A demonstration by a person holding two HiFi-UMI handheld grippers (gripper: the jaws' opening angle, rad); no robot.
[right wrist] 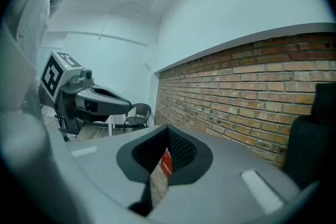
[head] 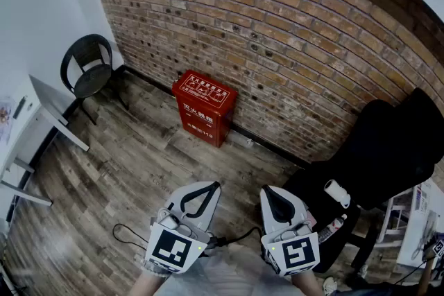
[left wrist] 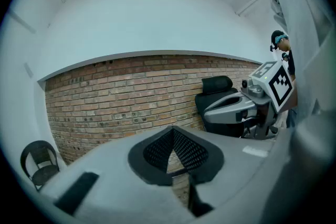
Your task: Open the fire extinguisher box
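Note:
The red fire extinguisher box (head: pixel 204 107) stands shut on the wooden floor against the brick wall (head: pixel 291 24), with its lid down. Both grippers hover low in the head view, well short of the box and side by side. My left gripper (head: pixel 215 185) is shut with nothing in it, and my right gripper (head: pixel 266 189) is shut and empty too. In the right gripper view a sliver of the red box (right wrist: pixel 166 161) shows through the slit between the closed jaws. The left gripper view faces only brick wall past its own jaws.
A black round-backed chair (head: pixel 89 66) sits in the far left corner and a white table (head: pixel 38 123) runs along the left wall. A black office chair (head: pixel 378 156) holding a white roll (head: pixel 338 193) and a bottle (head: pixel 331 227) stands at the right. A thin cable (head: pixel 128 236) lies on the floor.

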